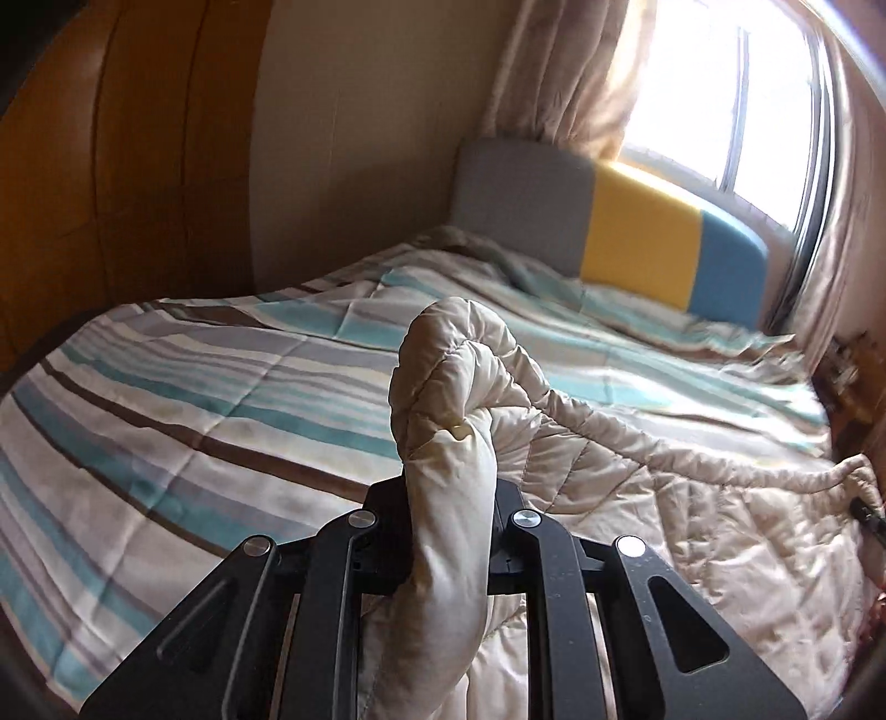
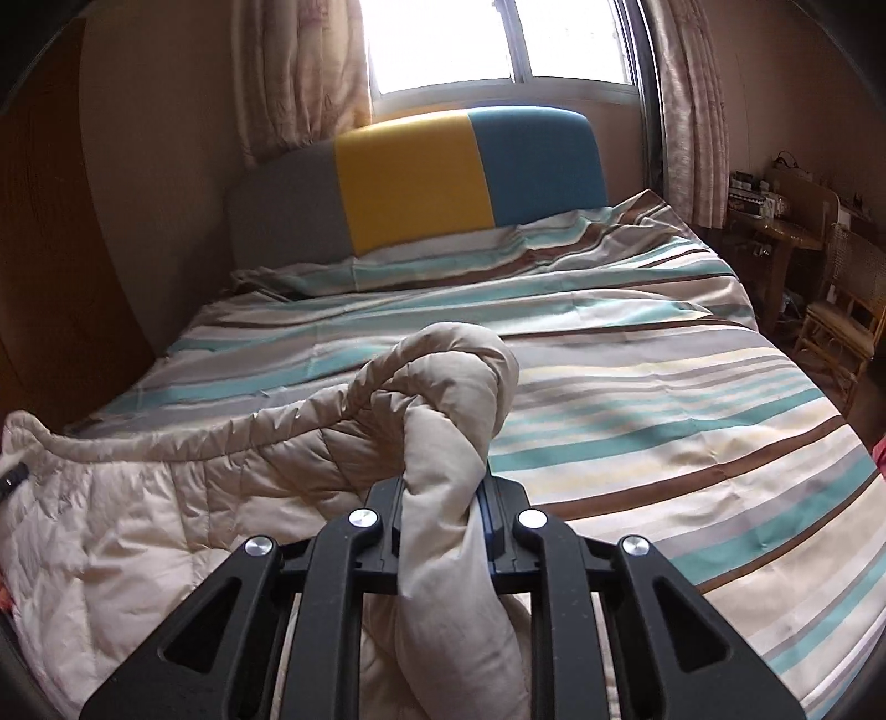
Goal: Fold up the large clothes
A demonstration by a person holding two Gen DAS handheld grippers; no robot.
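Quilted cream jacket (image 1: 637, 476) fabric fills the foreground of both wrist views, a large padded garment lying on the near part of the bed, its bulk spread between the two grippers. Closest to the left camera, the left gripper (image 1: 443, 498) is clamped tight on a bunched fold of the jacket's edge, which bulges up past the fingers in a thick roll. The right gripper (image 2: 443, 498) pinches the other end of the same edge (image 2: 221, 437) just as firmly, with a similar knot of cloth standing above it. Between the two holds, the piped hem sags in a long shallow curve, so the edge is raised at both ends but not yet pulled straight. Beyond the jacket lies the striped bedspread (image 2: 637, 387), rumpled toward the far end, and behind that a headboard (image 2: 410, 183) in grey, yellow and blue under a bright window (image 2: 498, 44) with curtains; a chair (image 2: 847, 310) and cluttered furniture stand off to the right of the bed. The step in hand looks like the start of a fold: both corners of one side are gripped and lifted off the bed. The next move probably calls for drawing the two grippers apart enough to take the slack out of the hem, then carrying that edge together, level, over the rest of the jacket so it lands square rather than twisted.
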